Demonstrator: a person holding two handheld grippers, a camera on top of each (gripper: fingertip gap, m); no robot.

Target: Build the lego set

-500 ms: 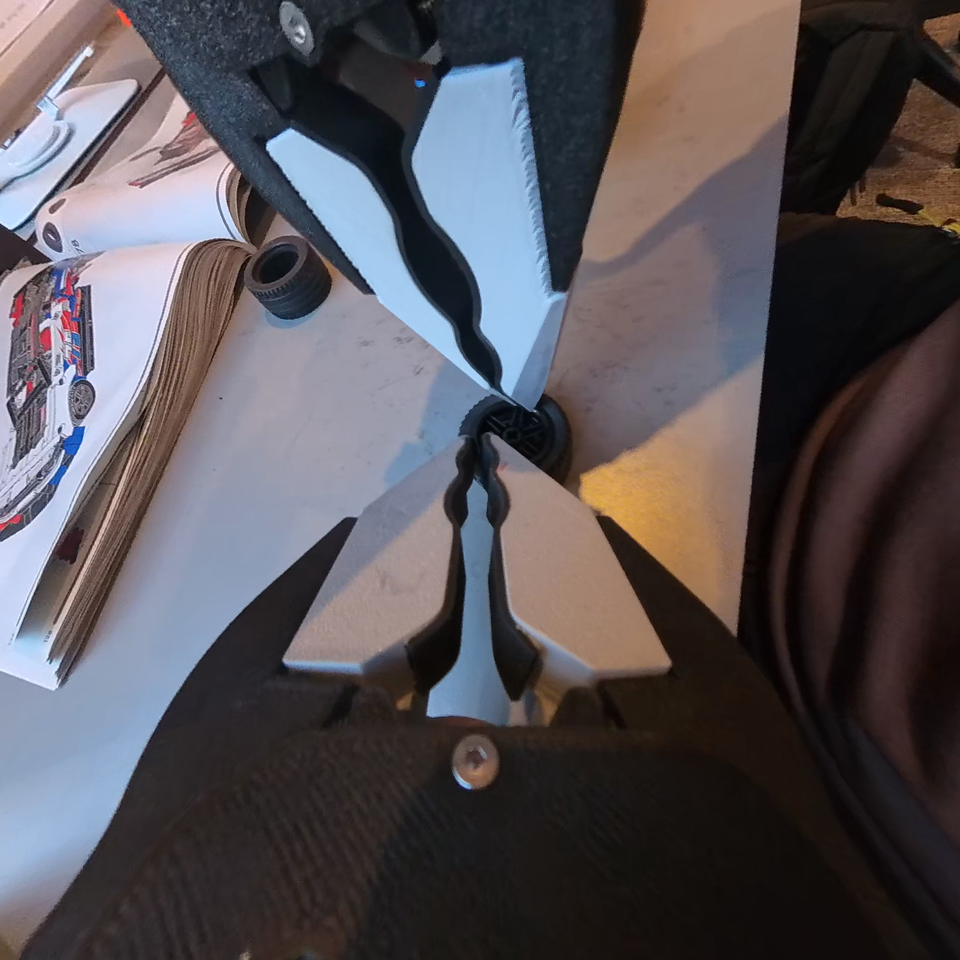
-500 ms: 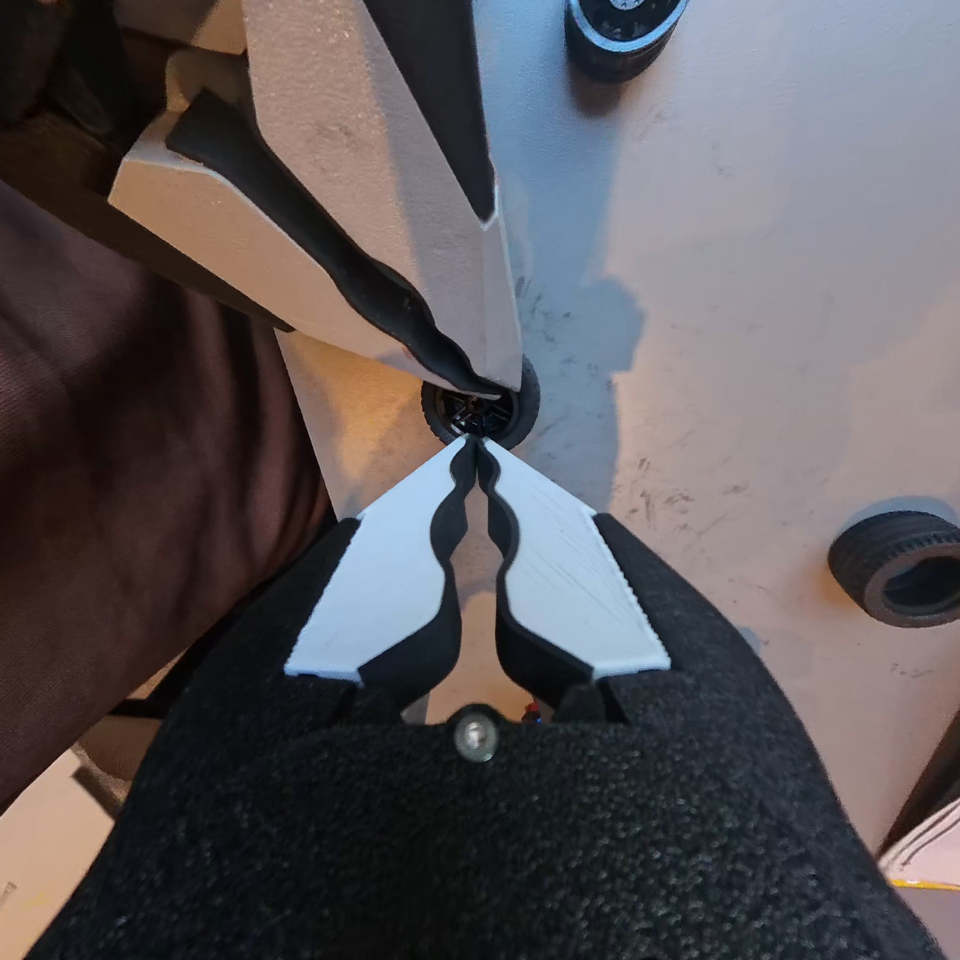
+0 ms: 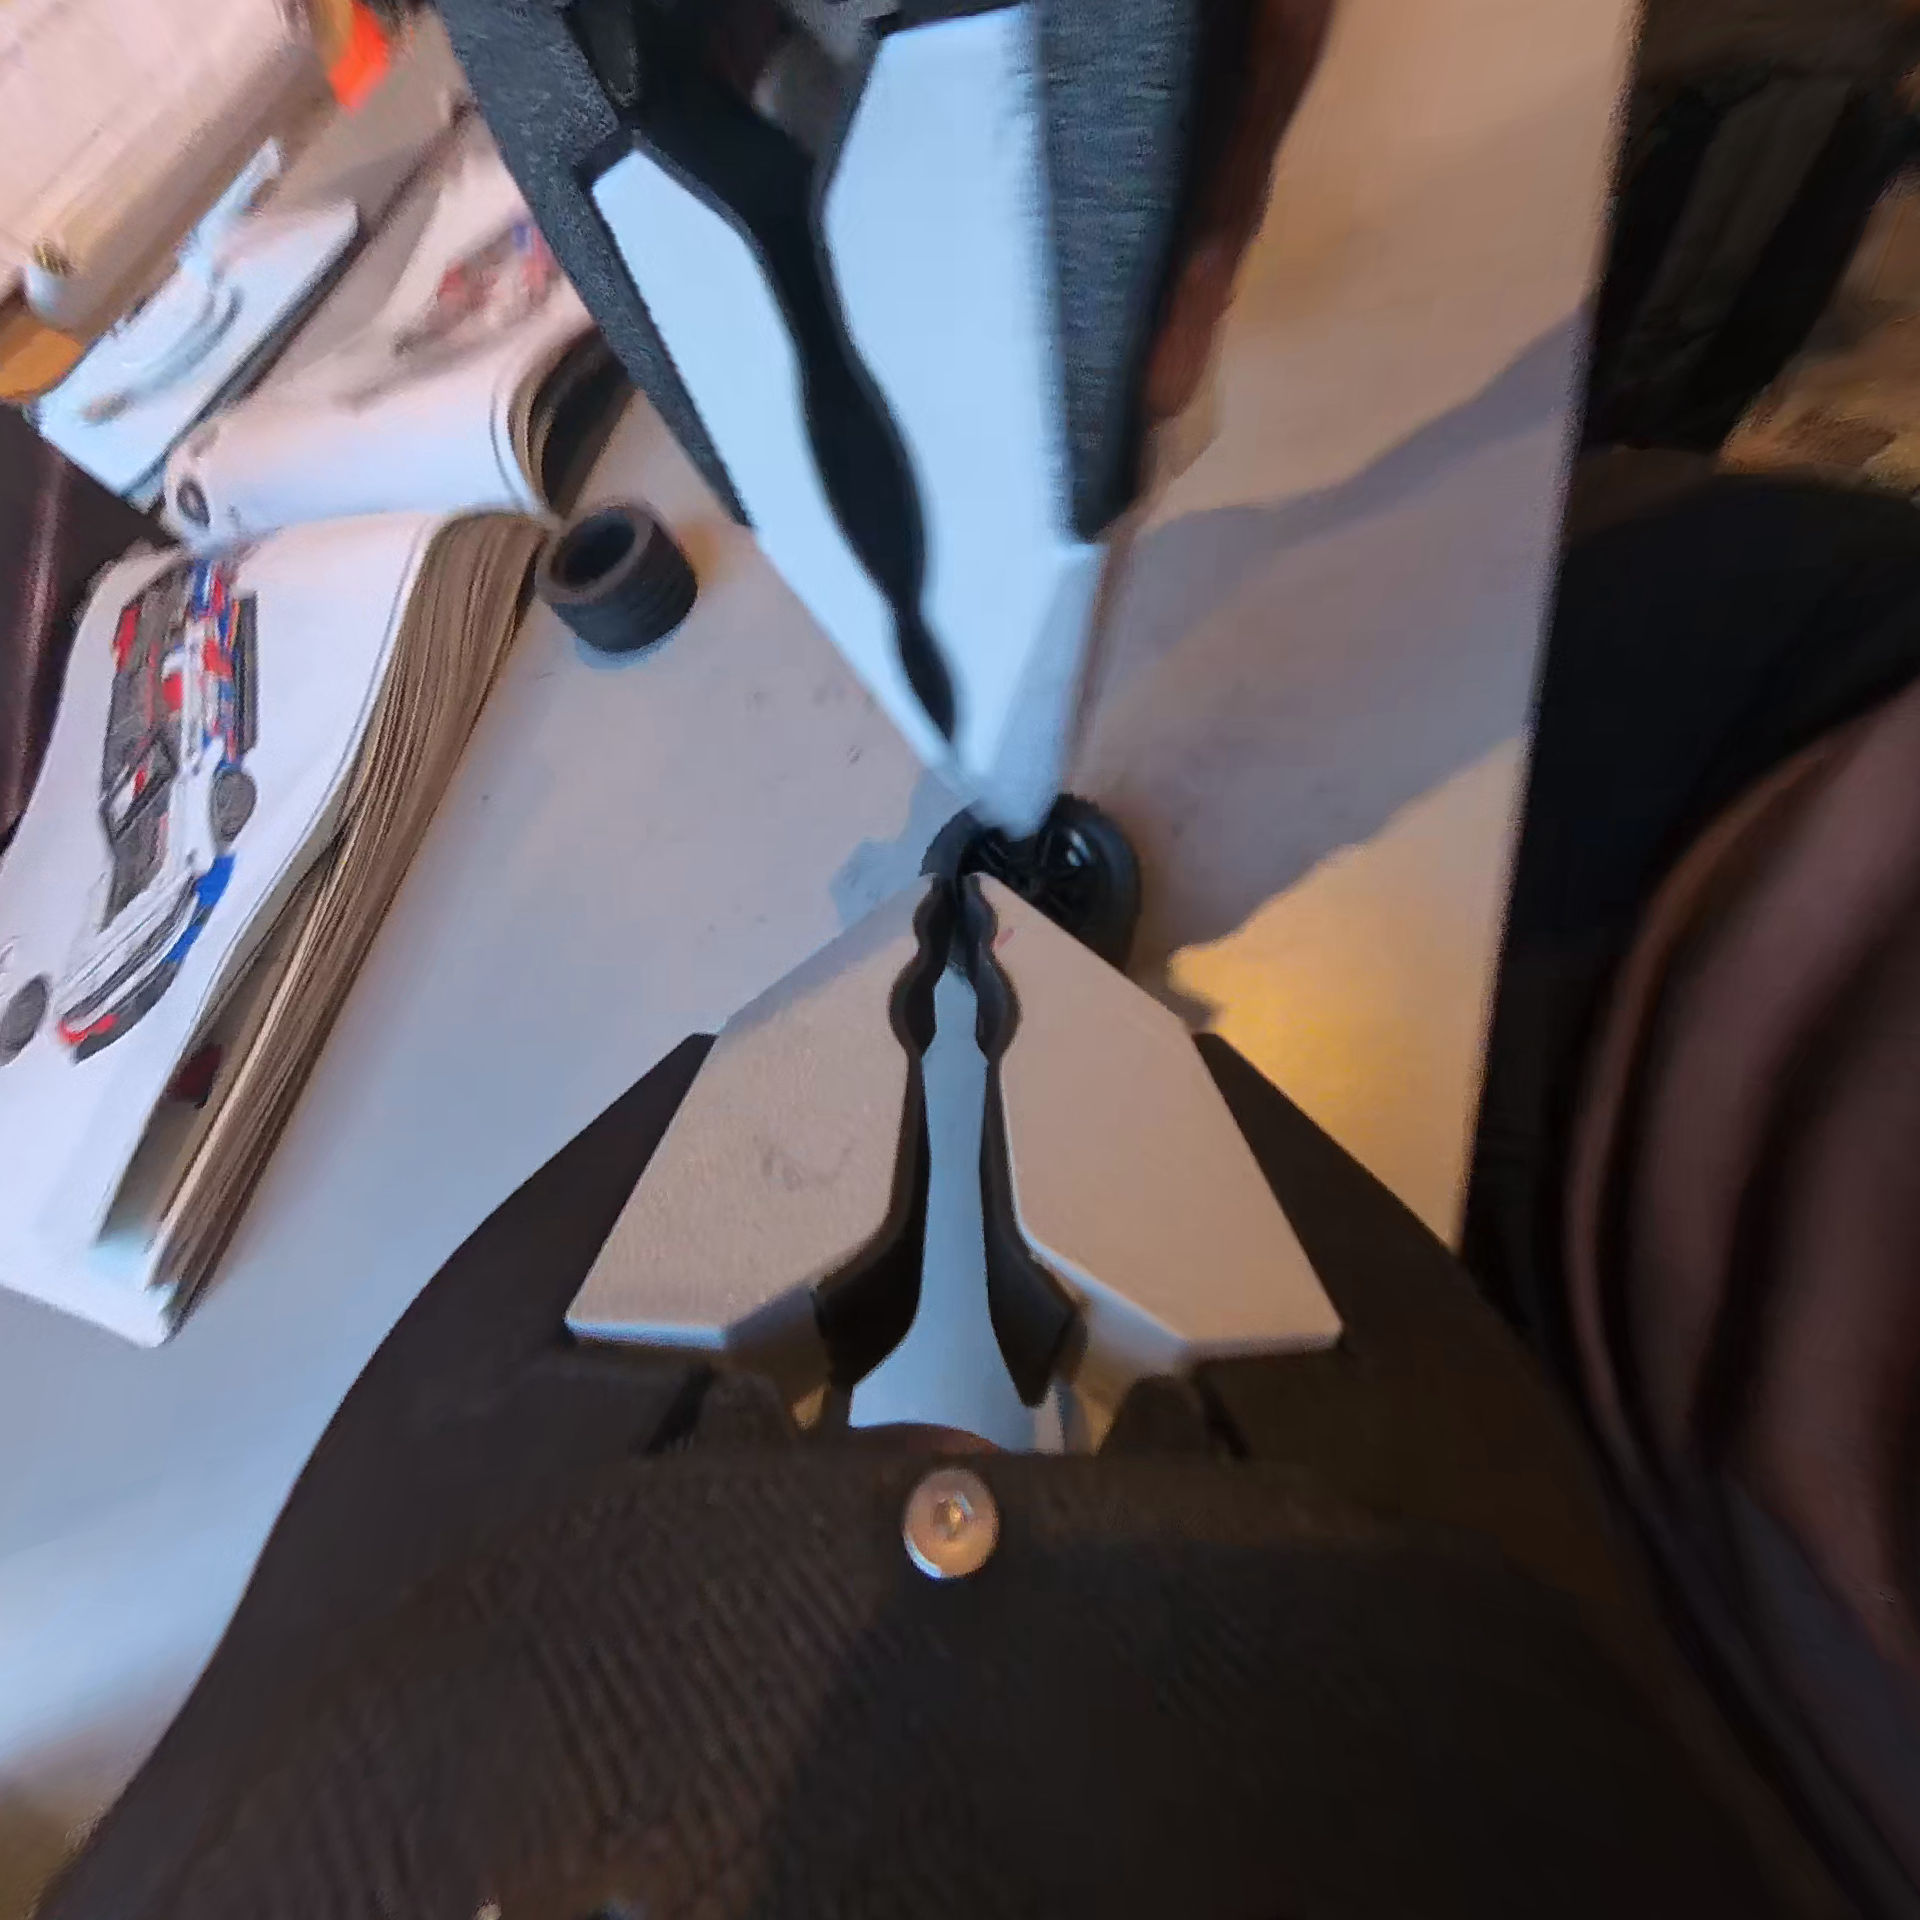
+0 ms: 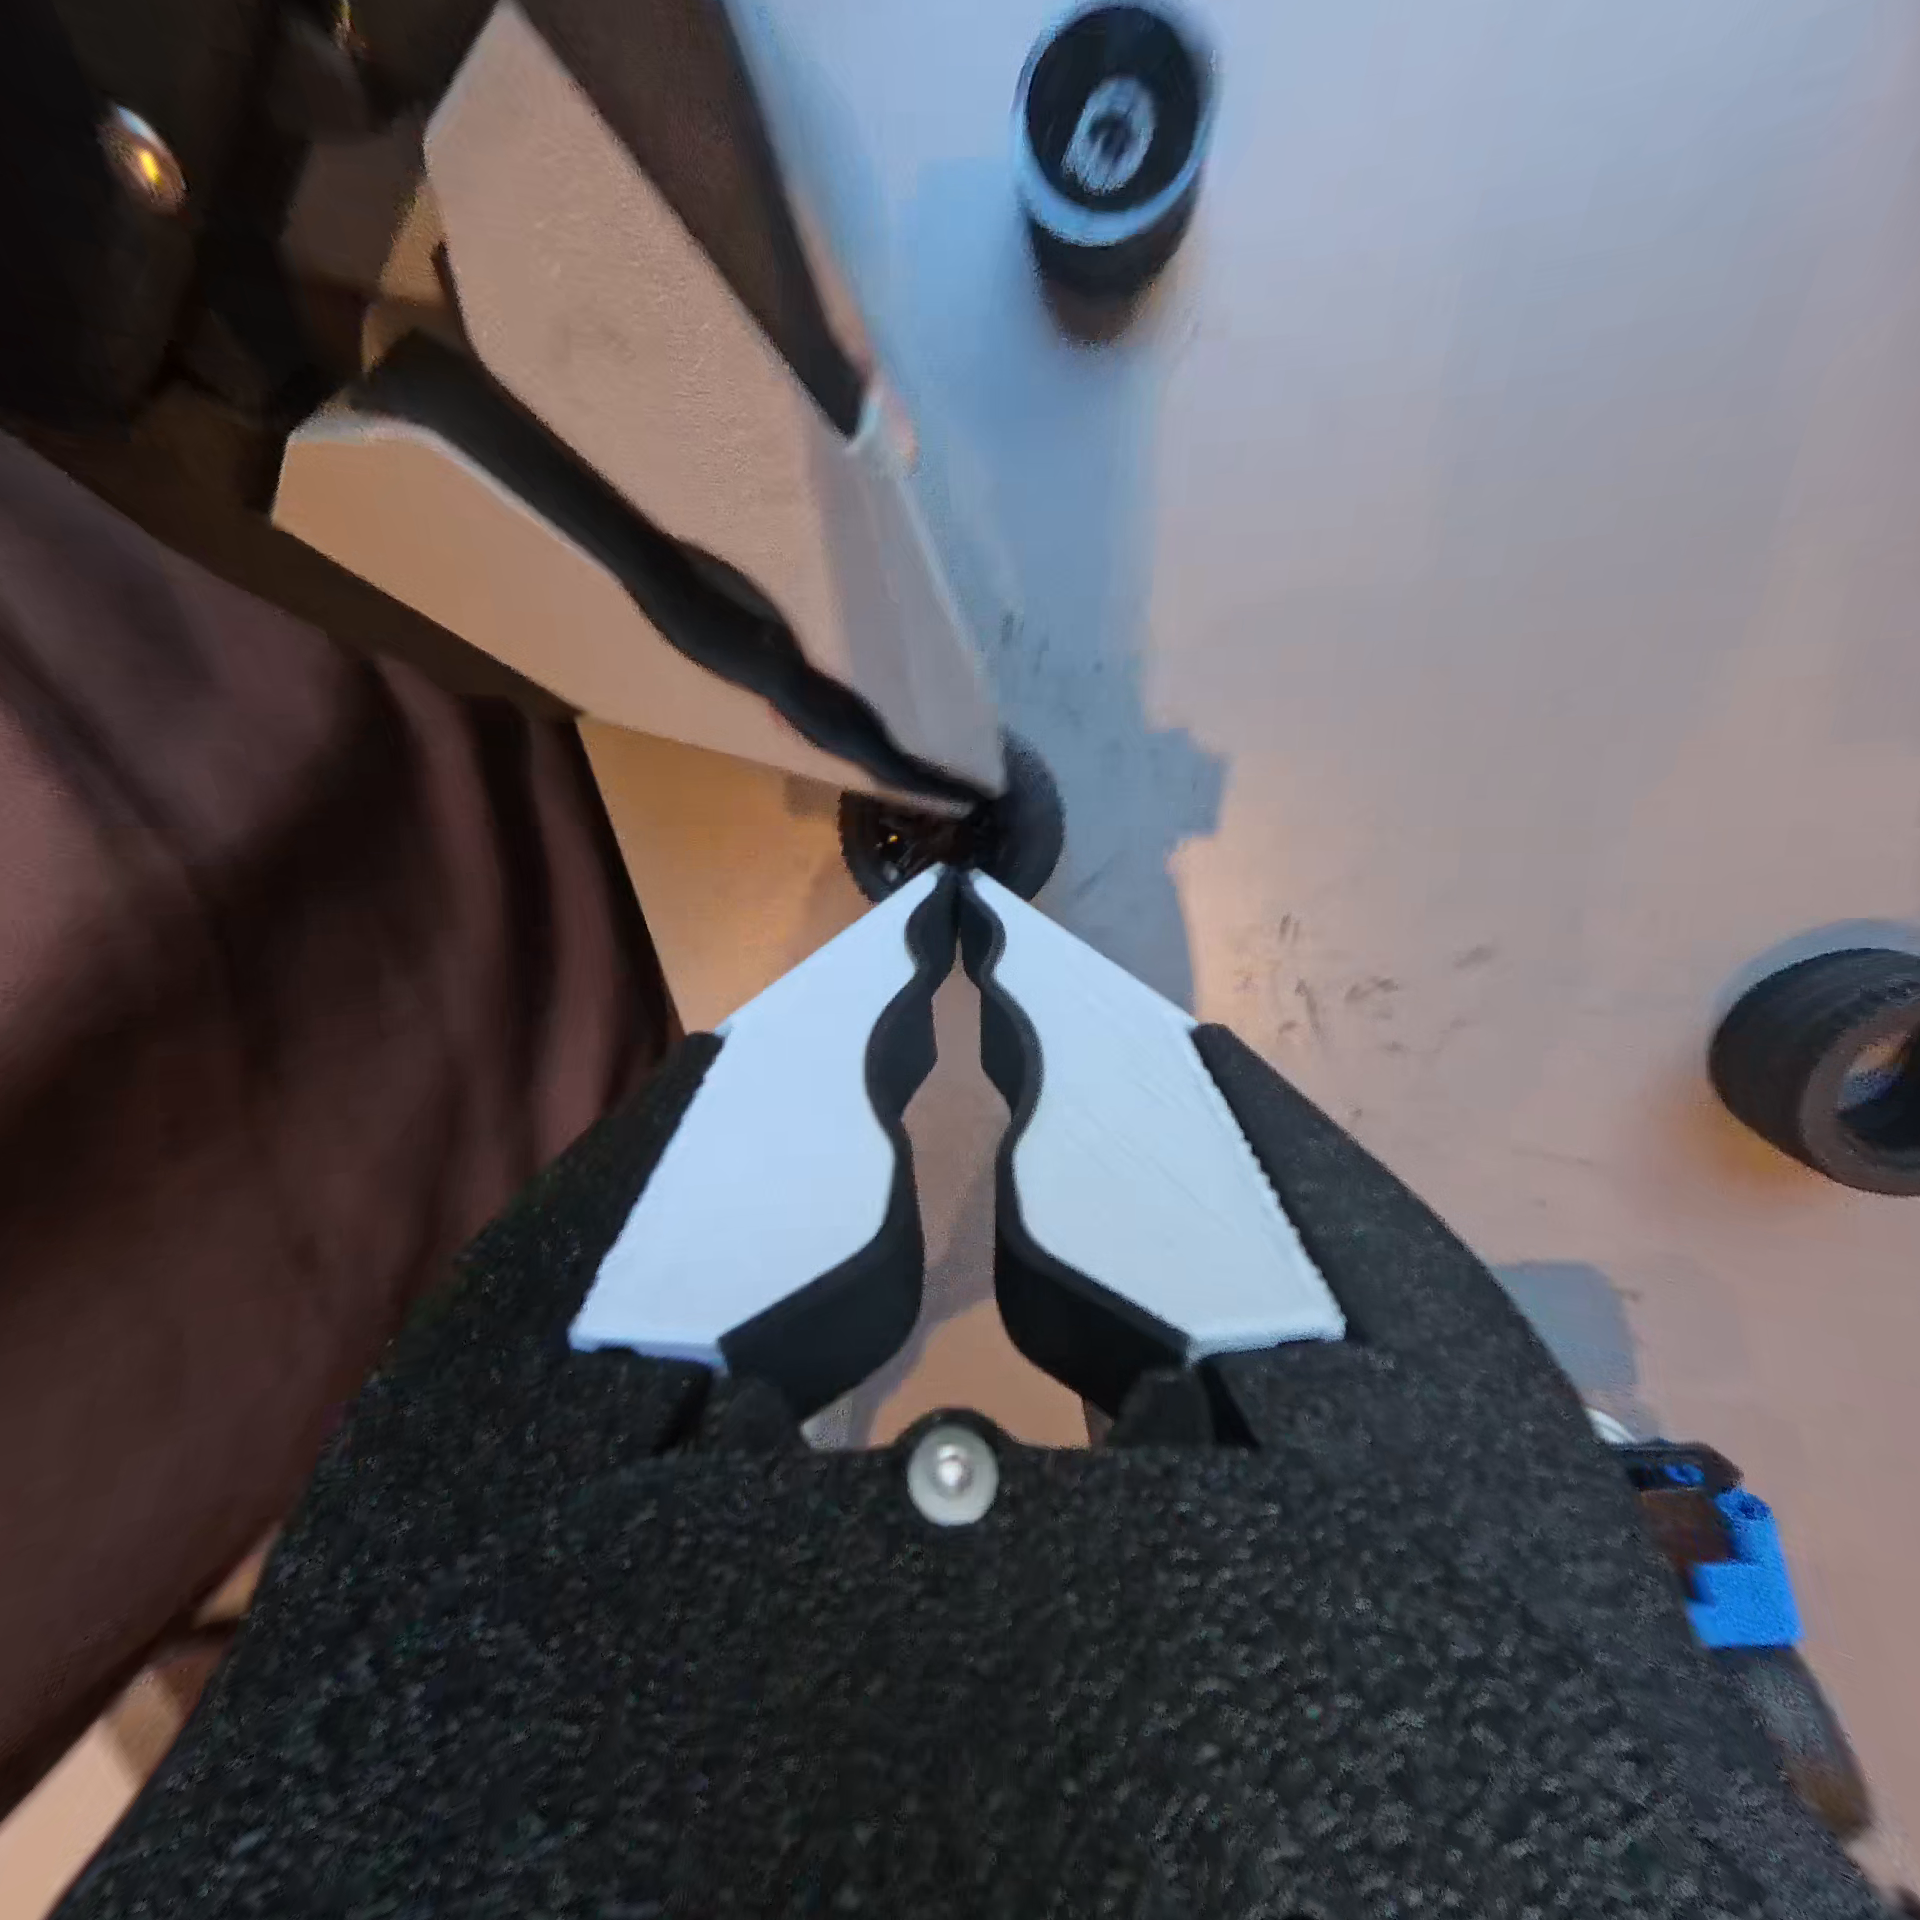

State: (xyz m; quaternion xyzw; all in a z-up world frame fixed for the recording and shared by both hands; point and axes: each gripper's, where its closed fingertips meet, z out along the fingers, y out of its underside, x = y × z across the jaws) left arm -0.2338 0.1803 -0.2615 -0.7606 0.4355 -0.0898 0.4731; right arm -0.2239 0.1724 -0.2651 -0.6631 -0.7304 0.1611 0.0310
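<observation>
We count three small black rubber tyres: one wheel (image 4: 1023, 821) near the white table's (image 4: 1558, 520) edge, one with a pale hub (image 4: 1112, 156) farther in, one hollow (image 4: 1829, 1070). One open instruction booklet (image 3: 260, 831). Two grippers.

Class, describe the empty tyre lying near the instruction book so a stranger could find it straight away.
Start at the open instruction book on the white table. Just past the brown edge of its stacked pages lies a small black rubber tyre, clear of both closed hand-held grippers. Unlike the wheel at the gripper tips, which has spokes, and the wheel with a pale hub, this tyre is a hollow ring.
</observation>
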